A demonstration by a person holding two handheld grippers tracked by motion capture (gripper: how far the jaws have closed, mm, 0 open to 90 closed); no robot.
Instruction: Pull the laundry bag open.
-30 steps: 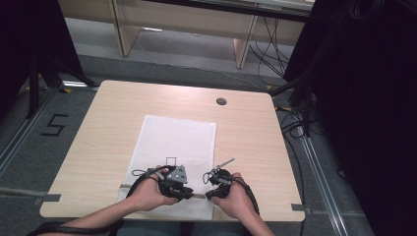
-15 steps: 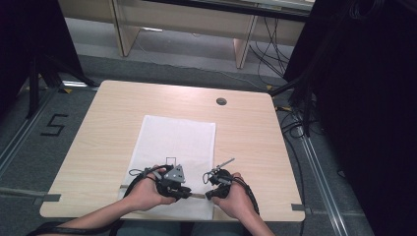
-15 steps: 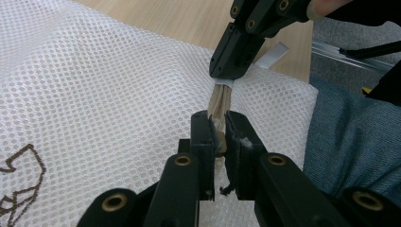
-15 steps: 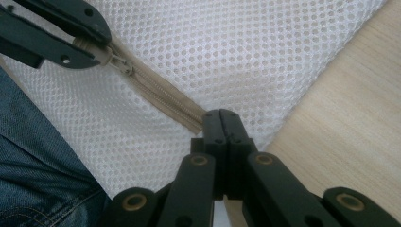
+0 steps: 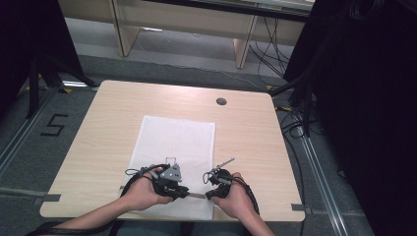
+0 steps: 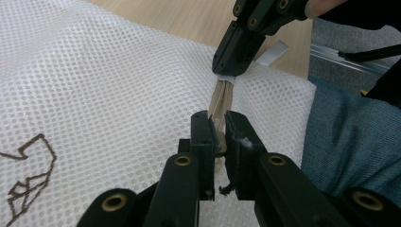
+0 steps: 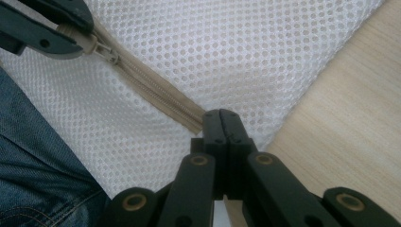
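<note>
Mesh bag [image 5: 173, 147]: white netting, beige zipper [image 7: 156, 92], flat on the surface [image 5: 103, 128] near me. My hands hide its near edge from above. Left hand-held gripper [image 6: 216, 137] pinches the zipper pull; right hand-held gripper [image 7: 221, 124] clamps the zipper's end.

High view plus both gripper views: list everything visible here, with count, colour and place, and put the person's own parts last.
Table: one, light wood, centre.
Mesh bag: one, white, flat on the table's near half.
Zipper: one, beige, along the bag's near edge.
Zipper pull: one, beige, at the left gripper's jaws.
Grommet: one, dark, far right of the table.
Desk: one, wooden, beyond the table.
Left gripper: black, shut on the zipper pull.
Right gripper: black, shut on the zipper's end.
Hands: two, near edge.
</note>
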